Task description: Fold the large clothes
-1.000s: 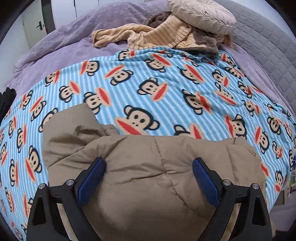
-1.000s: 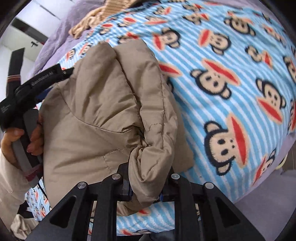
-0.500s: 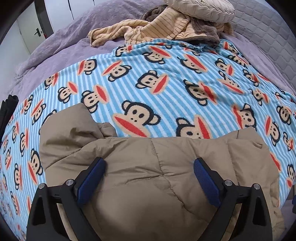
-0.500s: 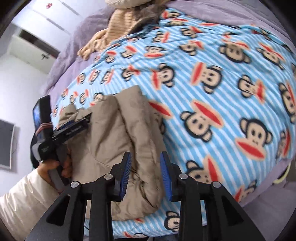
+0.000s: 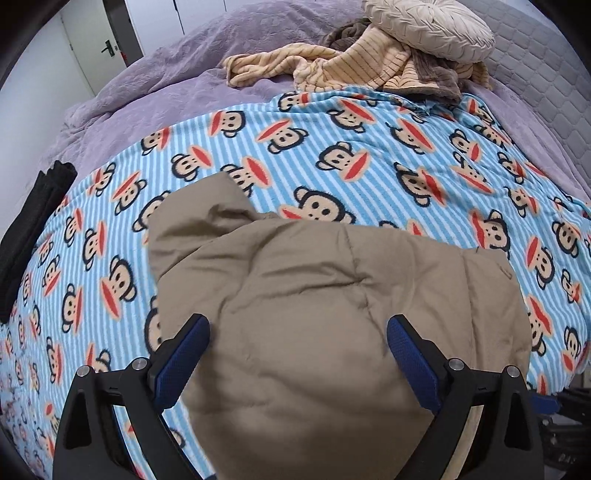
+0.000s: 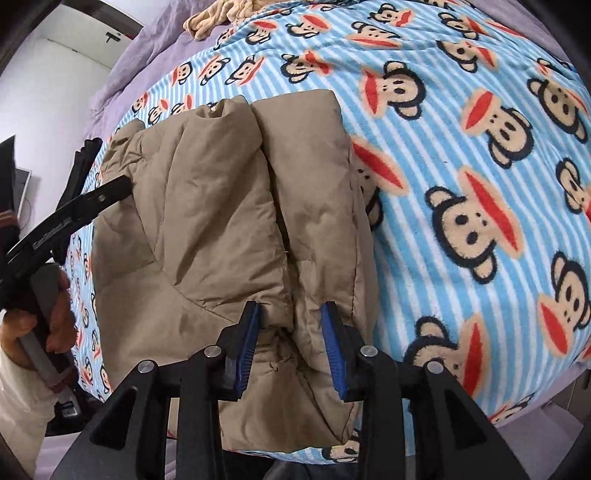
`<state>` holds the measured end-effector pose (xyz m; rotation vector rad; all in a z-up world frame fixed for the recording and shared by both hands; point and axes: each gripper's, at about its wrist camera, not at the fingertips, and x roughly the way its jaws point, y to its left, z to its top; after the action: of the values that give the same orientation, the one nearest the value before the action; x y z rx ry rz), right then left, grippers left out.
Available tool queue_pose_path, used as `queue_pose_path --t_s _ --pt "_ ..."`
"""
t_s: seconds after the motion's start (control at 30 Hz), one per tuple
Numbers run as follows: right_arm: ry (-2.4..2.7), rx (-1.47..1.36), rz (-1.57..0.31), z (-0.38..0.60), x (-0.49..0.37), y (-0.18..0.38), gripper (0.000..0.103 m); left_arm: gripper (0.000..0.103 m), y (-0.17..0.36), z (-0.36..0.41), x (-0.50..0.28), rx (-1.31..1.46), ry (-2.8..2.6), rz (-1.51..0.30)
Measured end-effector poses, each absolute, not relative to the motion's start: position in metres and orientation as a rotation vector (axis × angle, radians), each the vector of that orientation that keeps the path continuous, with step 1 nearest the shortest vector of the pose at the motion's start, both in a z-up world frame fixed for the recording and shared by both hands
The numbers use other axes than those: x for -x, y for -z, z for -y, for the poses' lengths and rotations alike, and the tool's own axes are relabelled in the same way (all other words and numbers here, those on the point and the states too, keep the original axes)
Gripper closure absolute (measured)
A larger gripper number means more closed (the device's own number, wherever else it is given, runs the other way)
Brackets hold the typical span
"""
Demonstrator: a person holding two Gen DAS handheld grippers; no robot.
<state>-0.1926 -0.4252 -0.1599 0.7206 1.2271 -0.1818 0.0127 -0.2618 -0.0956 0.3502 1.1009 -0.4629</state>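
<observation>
A tan puffer jacket point(image 5: 332, 314) lies folded in a thick bundle on the blue striped monkey blanket point(image 5: 332, 155), near the bed's front edge. My left gripper point(image 5: 297, 343) hovers over its near part, open wide, with the blue pads either side of the fabric. In the right wrist view the jacket point(image 6: 207, 206) shows two padded rolls side by side. My right gripper point(image 6: 291, 343) is open, its fingers straddling the jacket's near fold without pinching it. The left gripper point(image 6: 77, 210) also shows there at the jacket's left edge, held by a hand point(image 6: 55, 317).
A round beige cushion point(image 5: 428, 29) and a crumpled striped beige throw point(image 5: 332, 66) lie at the head of the purple bedspread point(image 5: 155, 85). Some black fabric point(image 5: 33, 218) hangs at the bed's left edge. The bed's right edge point(image 6: 535, 398) drops off close to the jacket.
The right gripper let go of the jacket's fold, drew back, then came in close again with its fingers apart. The left gripper stayed open over the jacket.
</observation>
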Motion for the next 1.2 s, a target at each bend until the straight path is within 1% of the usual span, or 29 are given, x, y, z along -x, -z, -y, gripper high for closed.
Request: queue_pose_path --t_s 0.07,0.3,0.4,0.57,0.63,0.67,0.83,1.0,1.03,1.07,1.1,1.2 --pt "0.193 -0.703 -1.239 0.420 0.192 0.164 0.061 0.006 0.090 0.244 -0.004 -0.336 0.450 -1.119" --pt "0.253 -0.695 -1.274 0.404 0.192 0.183 0.057 0.006 0.092 0.194 0.023 -0.279 0.422 -1.217" --pt "0.282 -0.697 -1.277 0.399 0.190 0.176 0.056 0.006 0.090 0.180 0.029 -0.239 0.417 -1.234" --pt "0.317 -0.715 -1.232 0.395 0.198 0.158 0.055 0.006 0.088 0.166 0.033 -0.224 0.422 -1.249" --pt "0.339 -0.727 -1.217 0.391 0.203 0.153 0.053 0.005 0.085 0.159 0.034 -0.217 0.425 -1.241" --pt "0.349 -0.732 -1.209 0.390 0.204 0.150 0.052 0.000 0.084 0.156 0.035 -0.213 0.431 -1.239" --pt "0.377 -0.732 -1.174 0.384 0.212 0.137 0.045 0.000 0.086 0.145 0.036 -0.223 0.442 -1.248" --pt "0.377 -0.720 -1.164 0.386 0.218 0.129 0.044 0.000 0.089 0.140 0.038 -0.211 0.455 -1.256" --pt "0.374 -0.722 -1.165 0.387 0.218 0.127 0.041 0.000 0.090 0.141 0.038 -0.211 0.455 -1.260" --pt "0.368 -0.723 -1.167 0.388 0.218 0.126 0.032 0.000 0.092 0.141 0.038 -0.210 0.455 -1.263" --pt "0.355 -0.725 -1.166 0.390 0.217 0.124 0.028 0.000 0.093 0.141 0.037 -0.209 0.454 -1.266" --pt "0.324 -0.712 -1.172 0.397 0.208 0.122 0.028 0.000 0.097 0.141 0.034 -0.202 0.441 -1.282"
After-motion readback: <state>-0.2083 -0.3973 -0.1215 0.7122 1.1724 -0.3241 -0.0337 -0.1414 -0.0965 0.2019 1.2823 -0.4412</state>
